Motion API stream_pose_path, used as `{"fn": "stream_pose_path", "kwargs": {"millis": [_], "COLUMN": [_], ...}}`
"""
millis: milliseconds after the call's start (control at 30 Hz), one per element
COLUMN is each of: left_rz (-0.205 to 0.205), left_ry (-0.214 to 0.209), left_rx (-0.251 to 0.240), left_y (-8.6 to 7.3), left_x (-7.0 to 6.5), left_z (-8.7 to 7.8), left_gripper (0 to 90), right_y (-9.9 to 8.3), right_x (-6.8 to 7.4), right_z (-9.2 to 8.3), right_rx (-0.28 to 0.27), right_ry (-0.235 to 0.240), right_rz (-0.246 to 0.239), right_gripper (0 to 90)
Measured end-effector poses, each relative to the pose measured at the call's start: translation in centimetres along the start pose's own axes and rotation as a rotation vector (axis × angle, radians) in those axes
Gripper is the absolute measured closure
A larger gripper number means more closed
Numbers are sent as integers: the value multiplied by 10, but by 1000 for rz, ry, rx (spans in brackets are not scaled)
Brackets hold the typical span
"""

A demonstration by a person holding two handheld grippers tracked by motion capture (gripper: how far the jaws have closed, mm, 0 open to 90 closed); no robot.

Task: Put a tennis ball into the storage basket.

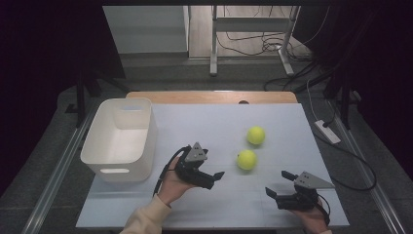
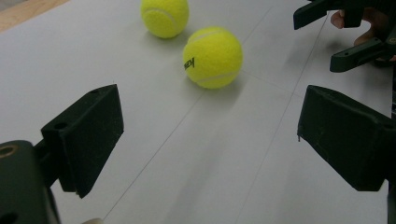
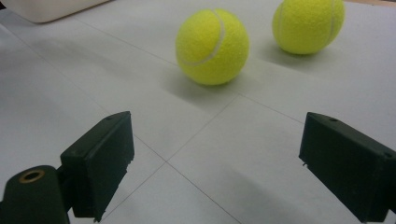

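Note:
Two yellow tennis balls lie on the white table sheet, the nearer ball [image 1: 246,159] just in front of the farther ball [image 1: 255,135]. My left gripper [image 1: 214,179] rests left of the nearer ball, its jaws wide open and pointing toward it. In the left gripper view the nearer ball [image 2: 213,57] and farther ball [image 2: 165,17] lie ahead of the empty left gripper [image 2: 210,135]. My right gripper [image 1: 279,183] sits at the front right, open and empty. Its own view has the nearer ball [image 3: 212,46] and farther ball [image 3: 308,25] beyond the right gripper [image 3: 215,158].
A white plastic bin [image 1: 119,139] stands empty at the table's left side, and its corner [image 3: 46,9] shows in the right gripper view. A wooden strip [image 1: 209,96] runs along the table's far edge. The other hand's gripper [image 2: 336,32] appears at the top right of the left gripper view.

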State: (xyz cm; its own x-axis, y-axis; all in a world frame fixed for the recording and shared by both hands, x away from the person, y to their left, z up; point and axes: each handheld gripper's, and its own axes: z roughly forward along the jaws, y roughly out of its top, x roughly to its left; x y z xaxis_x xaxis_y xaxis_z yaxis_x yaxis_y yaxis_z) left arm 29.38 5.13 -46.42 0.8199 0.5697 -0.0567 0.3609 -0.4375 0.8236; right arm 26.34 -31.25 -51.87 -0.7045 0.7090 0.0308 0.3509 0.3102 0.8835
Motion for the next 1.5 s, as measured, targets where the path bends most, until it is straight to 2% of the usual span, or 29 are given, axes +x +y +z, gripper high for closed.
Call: {"fn": "stream_pose_path", "kwargs": {"millis": [367, 667, 1167, 1500], "left_rz": [21, 19, 46, 45], "left_ry": [-10, -28, -50, -64], "left_rx": [12, 17, 43, 56], "left_y": [12, 21, 38, 44], "left_x": [-4, -5, -12, -13], "left_z": [9, 17, 36, 48], "left_gripper": [78, 77, 78, 79], "right_y": [0, 0, 0, 0], "right_x": [0, 0, 0, 0], "right_z": [0, 0, 0, 0], "right_rx": [0, -2, -2, 2], "right_ry": [-1, -1, 0, -2], "right_rz": [-4, -3, 1, 0], "right_gripper": [98, 98, 98, 98]}}
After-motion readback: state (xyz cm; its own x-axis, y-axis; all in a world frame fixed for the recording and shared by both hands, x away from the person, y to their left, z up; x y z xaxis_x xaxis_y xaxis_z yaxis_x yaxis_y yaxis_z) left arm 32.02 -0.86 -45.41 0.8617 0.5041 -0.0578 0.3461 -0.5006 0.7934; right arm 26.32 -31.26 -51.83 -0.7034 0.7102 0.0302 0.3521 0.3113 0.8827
